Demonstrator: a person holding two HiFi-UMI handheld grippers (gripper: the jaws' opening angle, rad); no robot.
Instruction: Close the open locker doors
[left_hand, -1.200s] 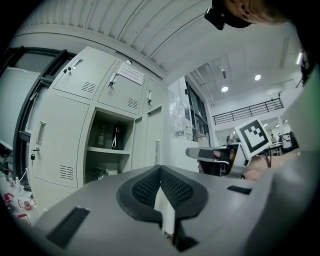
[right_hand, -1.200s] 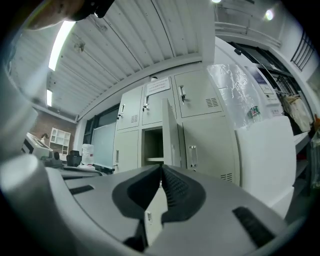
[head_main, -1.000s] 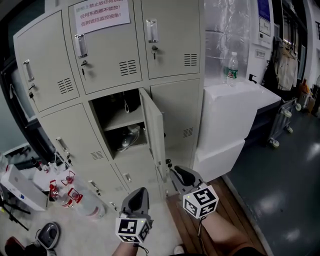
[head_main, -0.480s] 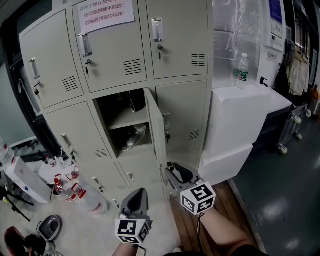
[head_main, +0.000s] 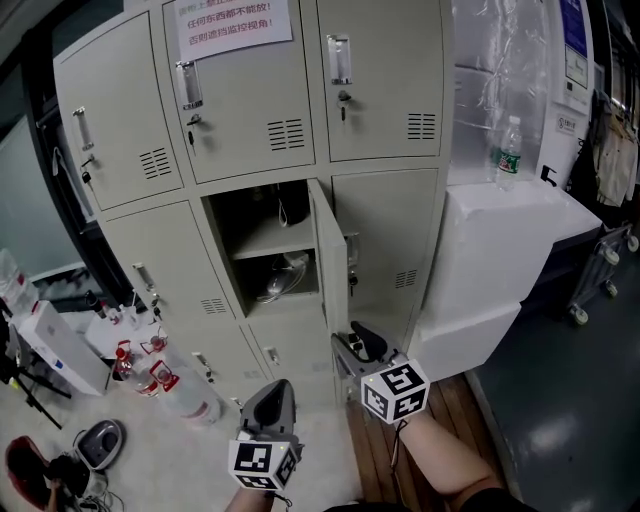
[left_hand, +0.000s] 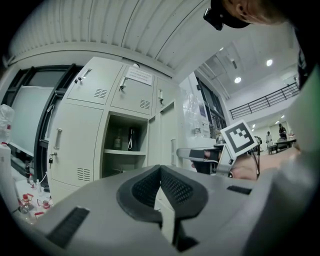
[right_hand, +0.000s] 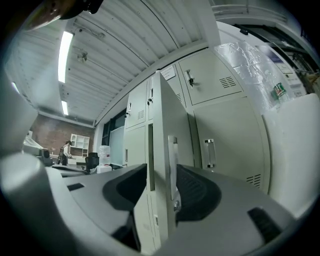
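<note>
The right gripper (head_main: 351, 339), its jaws just opened wide, has the open locker door (head_main: 328, 262) edge between them; the left gripper (head_main: 277, 390) hangs pressed together.

We see a white notice (head_main: 233, 20) on an upper locker door (head_main: 250, 120), red Chinese print, seemingly 任何东西都不能放 and 否则遮挡监控视角, its top line cut off, the bottle (head_main: 508, 150) label unreadable to us

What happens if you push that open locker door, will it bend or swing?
It would probably swing, since the open locker door is joined to the locker cabinet along one upright edge. It looks like thin painted metal, so it is likely stiff and fairly light. It may clang when it shuts.
</note>
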